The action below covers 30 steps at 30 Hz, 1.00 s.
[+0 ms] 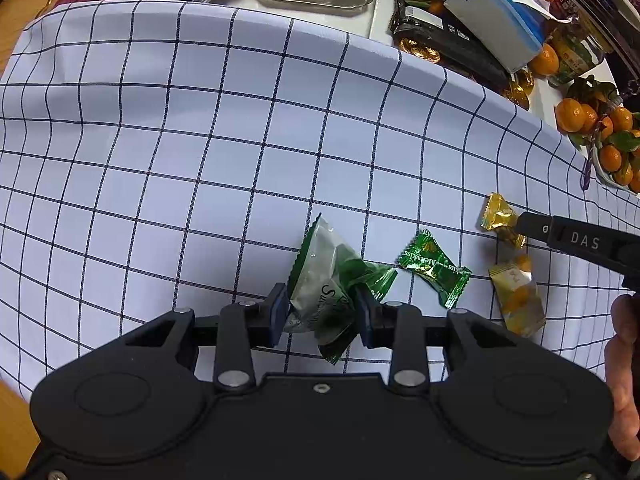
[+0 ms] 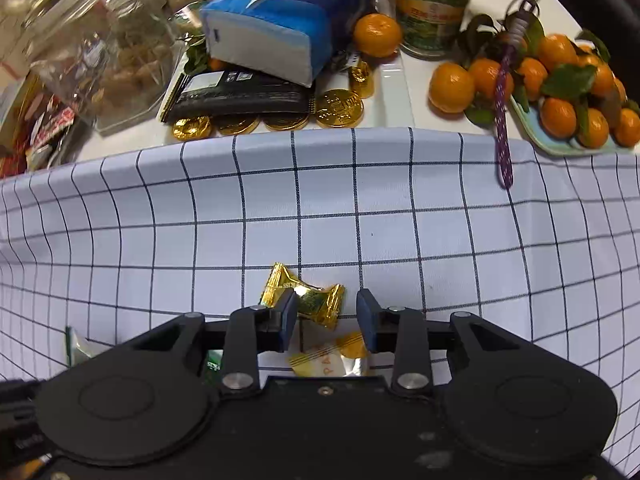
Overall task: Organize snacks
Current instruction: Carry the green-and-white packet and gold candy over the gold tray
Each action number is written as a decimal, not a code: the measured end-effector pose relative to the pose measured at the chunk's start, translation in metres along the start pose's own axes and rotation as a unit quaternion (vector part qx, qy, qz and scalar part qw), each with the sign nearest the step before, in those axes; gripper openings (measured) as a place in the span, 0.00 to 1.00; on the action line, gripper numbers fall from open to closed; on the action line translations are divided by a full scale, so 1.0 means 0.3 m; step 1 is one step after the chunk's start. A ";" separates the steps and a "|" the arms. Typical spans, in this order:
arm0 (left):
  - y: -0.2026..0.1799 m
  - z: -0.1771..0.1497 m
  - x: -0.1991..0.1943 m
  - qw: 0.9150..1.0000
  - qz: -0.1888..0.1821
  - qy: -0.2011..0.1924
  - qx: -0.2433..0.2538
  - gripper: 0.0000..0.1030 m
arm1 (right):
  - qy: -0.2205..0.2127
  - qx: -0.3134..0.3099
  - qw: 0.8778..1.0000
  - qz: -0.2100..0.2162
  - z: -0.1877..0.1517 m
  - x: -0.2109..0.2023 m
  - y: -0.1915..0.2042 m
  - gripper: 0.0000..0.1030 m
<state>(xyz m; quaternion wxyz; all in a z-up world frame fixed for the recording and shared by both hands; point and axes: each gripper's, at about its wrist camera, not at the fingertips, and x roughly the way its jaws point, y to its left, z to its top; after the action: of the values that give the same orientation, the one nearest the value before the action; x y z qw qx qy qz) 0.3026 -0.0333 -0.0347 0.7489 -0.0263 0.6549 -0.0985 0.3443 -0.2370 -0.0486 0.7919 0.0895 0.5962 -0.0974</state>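
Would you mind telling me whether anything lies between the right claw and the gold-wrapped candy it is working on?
Nothing visible does. The gold-wrapped candy lies on the checked cloth at the right claw, against its left finger.

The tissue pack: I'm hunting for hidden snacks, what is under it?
The tissue pack rests on a black packet, gold coins along its edge. Anything beneath the packet is covered.

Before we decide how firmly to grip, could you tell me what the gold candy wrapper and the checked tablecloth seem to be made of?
Gold candy wrapper: probably metallised foil, glossy, with sharp creases and bright glints. Checked tablecloth: seemingly woven fabric, matte, lying in soft wrinkles.
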 end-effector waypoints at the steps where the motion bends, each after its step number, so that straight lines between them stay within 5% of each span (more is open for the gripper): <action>1: 0.002 0.000 -0.001 1.000 -0.001 0.000 -0.001 0.42 | -0.004 -0.014 1.000 -0.003 -0.004 -0.003 0.009 0.35; 14: 0.018 0.004 -0.008 1.000 -0.013 0.006 -0.015 0.42 | -0.013 -0.109 0.993 -0.035 -0.057 0.045 0.098 0.35; 21: 0.018 0.002 -0.010 1.000 -0.016 0.006 -0.013 0.42 | 0.005 -0.036 0.999 -0.014 -0.022 0.087 0.048 0.37; 27: 0.019 0.004 -0.010 1.000 -0.014 0.005 -0.012 0.42 | 0.039 0.056 0.997 0.024 0.016 0.091 -0.046 0.13; 30: 0.018 0.004 -0.007 1.000 -0.012 0.006 -0.010 0.42 | 0.064 0.095 0.992 0.052 0.032 0.100 -0.088 0.10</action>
<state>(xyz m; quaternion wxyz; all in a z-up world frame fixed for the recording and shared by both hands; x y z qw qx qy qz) 0.3041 -0.0277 -0.0334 0.7434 -0.0415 0.6598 -0.1011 0.3544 -0.2664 -0.0755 0.7437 0.2012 0.6286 -0.1058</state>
